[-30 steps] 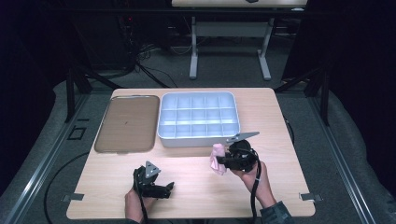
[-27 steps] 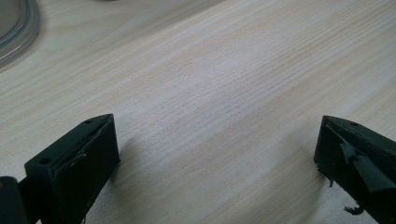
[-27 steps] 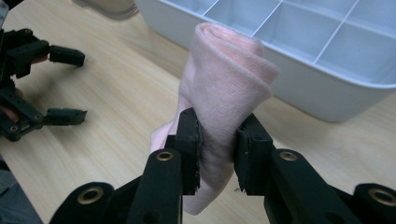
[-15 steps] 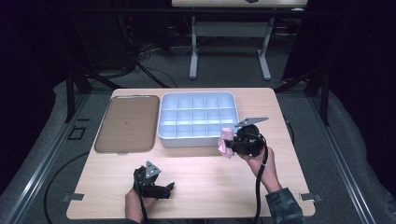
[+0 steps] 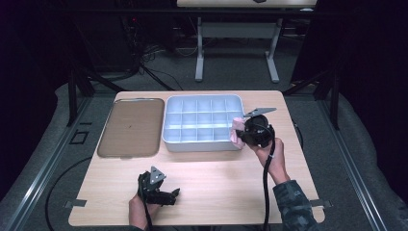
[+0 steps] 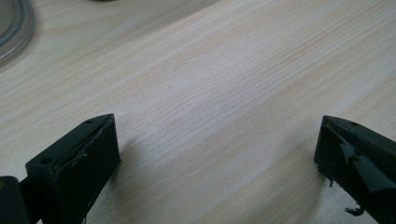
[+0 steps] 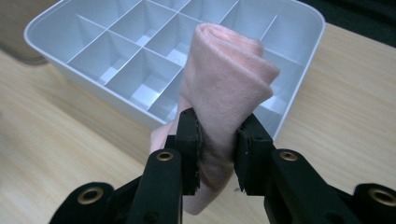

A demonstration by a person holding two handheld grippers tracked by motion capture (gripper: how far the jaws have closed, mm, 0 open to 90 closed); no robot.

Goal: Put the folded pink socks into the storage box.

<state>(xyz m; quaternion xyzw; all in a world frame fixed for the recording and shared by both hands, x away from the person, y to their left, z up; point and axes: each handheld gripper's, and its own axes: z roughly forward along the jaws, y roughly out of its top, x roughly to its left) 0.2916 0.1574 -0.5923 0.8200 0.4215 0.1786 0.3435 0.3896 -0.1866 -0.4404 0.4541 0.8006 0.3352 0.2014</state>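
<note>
A rolled pink cloth is pinched between the jaws of my right gripper, which is shut on it. In the high view that right gripper hangs over the near right corner of the pale grey divided organizer box, the pink cloth showing at its tip. The box's compartments look empty. My left gripper rests low over the front of the wooden table, open, its fingers wide apart over bare wood.
A brown lidded tray lies left of the organizer box; its clear rim shows at the top left of the left gripper view. Beyond the table stand a second table's white legs and floor cables.
My right gripper has carried the pink cloth away from the front of the table, up and to the right, to the box's near right corner. The left gripper has stayed still.
</note>
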